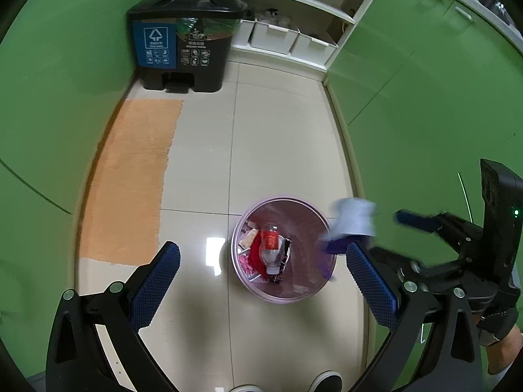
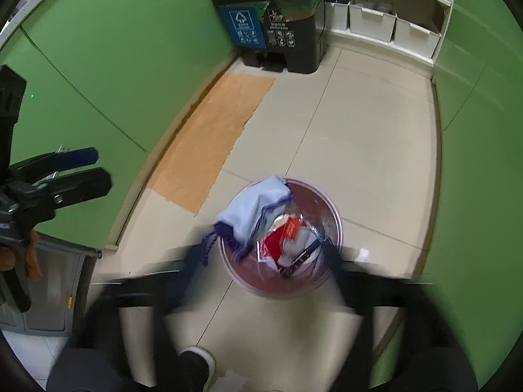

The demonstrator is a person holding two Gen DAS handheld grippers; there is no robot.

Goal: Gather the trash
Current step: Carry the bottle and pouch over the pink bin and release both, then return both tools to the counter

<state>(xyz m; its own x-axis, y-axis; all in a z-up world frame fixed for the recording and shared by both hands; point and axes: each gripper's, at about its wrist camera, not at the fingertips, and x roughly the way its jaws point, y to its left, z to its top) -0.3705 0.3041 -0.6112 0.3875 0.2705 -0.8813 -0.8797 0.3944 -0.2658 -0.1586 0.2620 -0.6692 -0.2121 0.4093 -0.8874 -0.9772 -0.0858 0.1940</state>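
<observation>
Blue-padded left fingers [image 1: 372, 281] stand spread and empty; right fingers [image 2: 261, 261], blurred, spread too. Pale blue cloth with purple trim [image 2: 255, 205] hangs loose over the round pink plastic bin's [image 2: 336, 225] rim, so it may slide outside onto the floor.

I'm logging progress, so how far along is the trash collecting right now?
Done: a bottle and red wrappers already lie in the pink bin. In hand: nothing; both grippers, left and right, are open, and a pale cloth sits blurred over the bin's rim, apparently dropping in. Left: no other loose trash shows on the floor.
</observation>
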